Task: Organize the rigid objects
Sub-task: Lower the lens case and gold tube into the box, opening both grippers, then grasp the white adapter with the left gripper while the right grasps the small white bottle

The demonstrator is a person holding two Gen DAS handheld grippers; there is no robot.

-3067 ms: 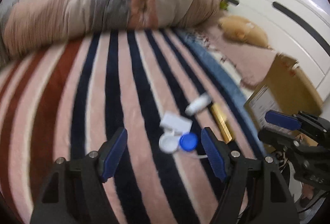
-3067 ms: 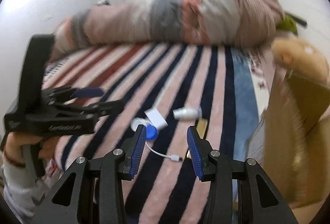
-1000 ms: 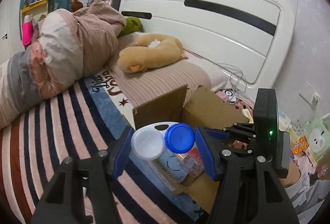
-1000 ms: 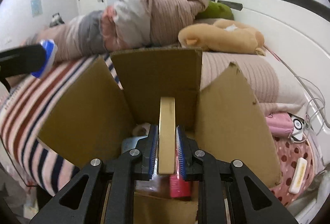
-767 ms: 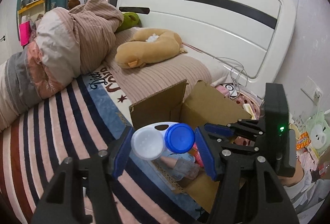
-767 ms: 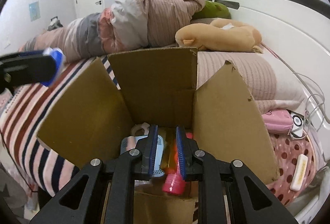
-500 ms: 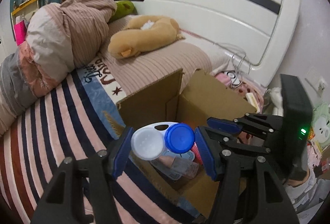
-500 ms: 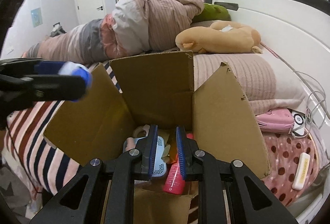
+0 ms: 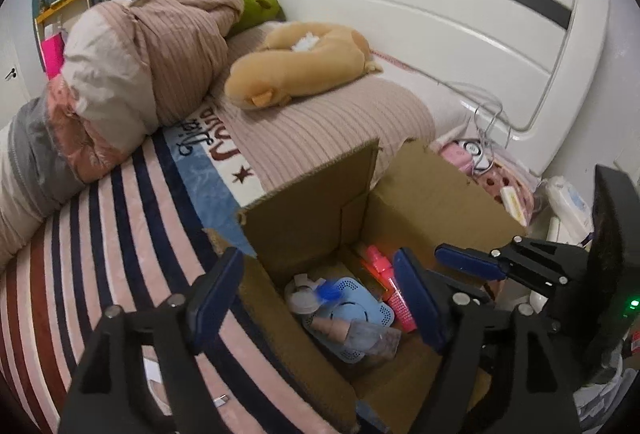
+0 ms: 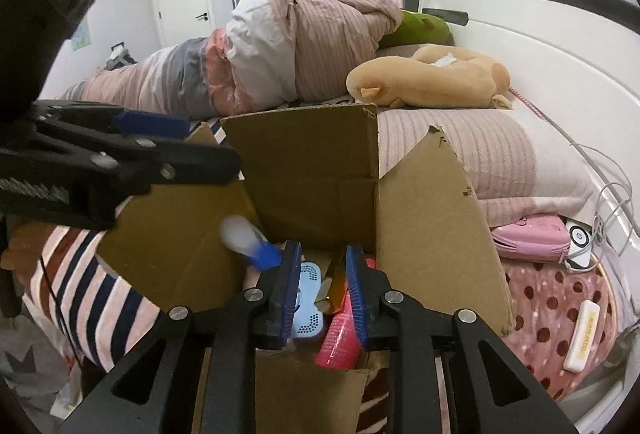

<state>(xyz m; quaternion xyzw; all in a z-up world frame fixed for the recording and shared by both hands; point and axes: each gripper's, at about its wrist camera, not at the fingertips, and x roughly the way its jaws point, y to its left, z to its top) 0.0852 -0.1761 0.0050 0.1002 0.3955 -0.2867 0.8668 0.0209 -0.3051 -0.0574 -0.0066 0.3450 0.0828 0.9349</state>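
1. Left gripper (image 9: 320, 294), which I hold above the open cardboard box (image 9: 420, 194), is spreading its jaws with nothing pressed between the blue pads.
2. Below it, the white-and-blue contact lens case (image 9: 314, 296) is inside the box, over a light blue perforated item (image 9: 352, 314); in the right wrist view the case (image 10: 250, 240) is a blur against the box's left flap.
3. Right gripper (image 10: 323, 290) points into the same box from the other side, its jaws just starting to part and still narrow, with no object clamped between them.
4. Beyond its fingers I see a pink brush (image 10: 338, 338) and a small amber piece (image 10: 338, 284) among the contents.
5. Behind the box, on the bed, lie the striped blanket (image 9: 100, 234), a bundled quilt (image 9: 140, 62) and a tan plush pillow (image 9: 304, 62).
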